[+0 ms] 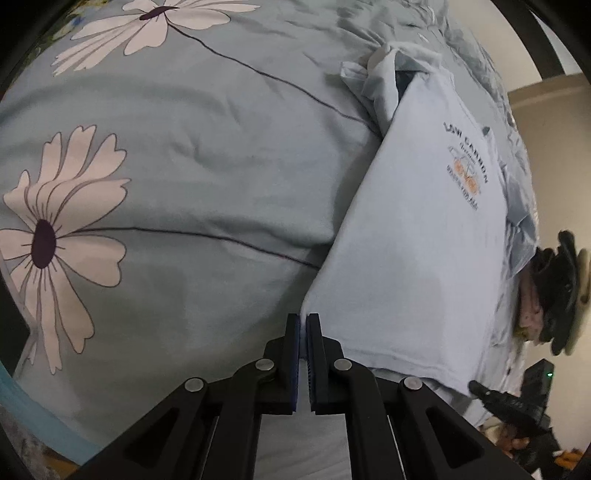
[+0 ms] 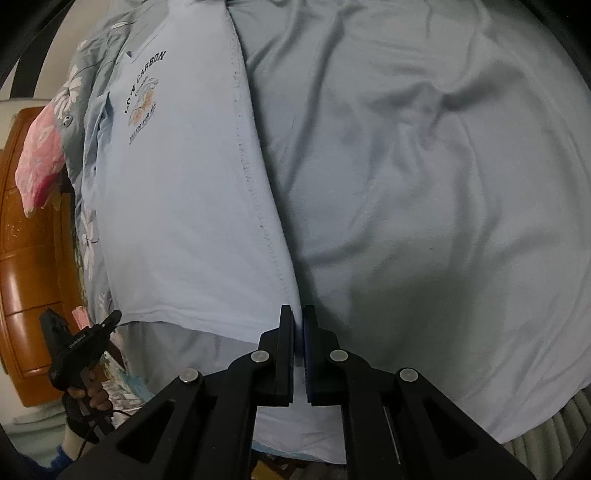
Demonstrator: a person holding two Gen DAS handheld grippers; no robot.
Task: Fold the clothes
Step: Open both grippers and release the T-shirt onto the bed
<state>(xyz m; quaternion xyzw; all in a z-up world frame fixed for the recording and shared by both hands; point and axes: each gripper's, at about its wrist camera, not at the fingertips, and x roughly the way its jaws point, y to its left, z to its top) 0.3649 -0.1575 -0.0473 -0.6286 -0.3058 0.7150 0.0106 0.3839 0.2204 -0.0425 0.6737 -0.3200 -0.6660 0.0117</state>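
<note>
Pale-blue shirt [image 1: 406, 236], lengthwise away, collar far.

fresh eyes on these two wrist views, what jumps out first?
The pale blue printed T-shirt lies flat on the grey-blue floral bedspread, with the left claw and right claw each pinching a bottom corner. Big white flower prints fill the left view's left side.

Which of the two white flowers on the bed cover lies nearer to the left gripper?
The flower at the left edge, with the dark oval centre; the other flower lies far off at the top.
</note>
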